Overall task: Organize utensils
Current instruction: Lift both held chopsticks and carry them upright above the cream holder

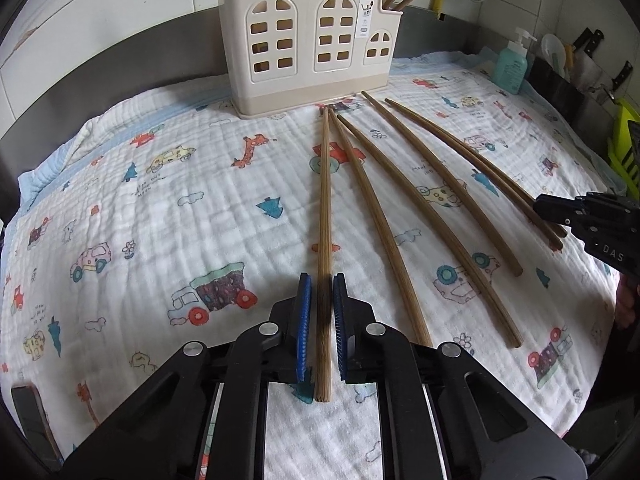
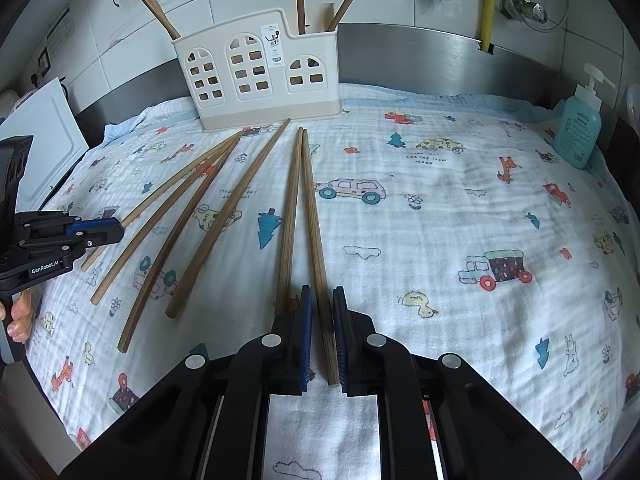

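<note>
Left tongs (image 1: 322, 280) and right tongs (image 2: 322, 292) each narrowly straddling a chopstick (image 1: 324, 208), tips pointing toward holder (image 1: 308, 40).

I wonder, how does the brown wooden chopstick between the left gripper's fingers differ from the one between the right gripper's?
The left gripper straddles a lone chopstick, neighbours fanning away; the right gripper straddles a paired chopstick, tight against its partner. The lone chopstick sits centred between the pads; the paired chopstick nearer one pad. Both lie flat on the printed cloth, ungripped.
</note>
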Tool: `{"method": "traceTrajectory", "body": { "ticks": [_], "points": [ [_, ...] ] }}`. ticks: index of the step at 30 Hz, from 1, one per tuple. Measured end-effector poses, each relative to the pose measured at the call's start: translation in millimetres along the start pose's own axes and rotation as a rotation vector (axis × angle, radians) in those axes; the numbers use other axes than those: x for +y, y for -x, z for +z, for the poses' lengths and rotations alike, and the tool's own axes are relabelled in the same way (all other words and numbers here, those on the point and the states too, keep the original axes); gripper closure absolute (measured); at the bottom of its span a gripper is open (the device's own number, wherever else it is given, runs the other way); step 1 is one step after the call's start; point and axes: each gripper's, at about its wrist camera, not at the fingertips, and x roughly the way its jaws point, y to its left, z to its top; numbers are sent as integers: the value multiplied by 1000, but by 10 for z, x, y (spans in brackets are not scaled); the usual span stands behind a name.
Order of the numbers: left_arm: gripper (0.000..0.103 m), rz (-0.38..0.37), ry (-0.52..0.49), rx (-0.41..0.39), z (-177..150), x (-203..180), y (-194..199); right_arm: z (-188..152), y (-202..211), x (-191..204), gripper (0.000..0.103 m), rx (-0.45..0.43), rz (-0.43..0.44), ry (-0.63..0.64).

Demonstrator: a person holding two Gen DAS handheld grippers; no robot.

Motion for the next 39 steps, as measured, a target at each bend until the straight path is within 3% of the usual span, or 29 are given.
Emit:
{"method": "traceTrajectory", "body": {
  "ticks": [8,18,29,39],
  "points": [
    [97,-3,21,-26,78,24,110,-11,39,22,96,-21,-8,6],
    [97,9,19,-164,266,36,592,256,515,54,96,-155,5,12],
    [97,-16,18,-258,577,27,886,821,818,103,96,-246,38,50],
    [97,-14,-1,-307,990,85,1089,1579,1237,55,96,-333,62,89]
  ]
}}
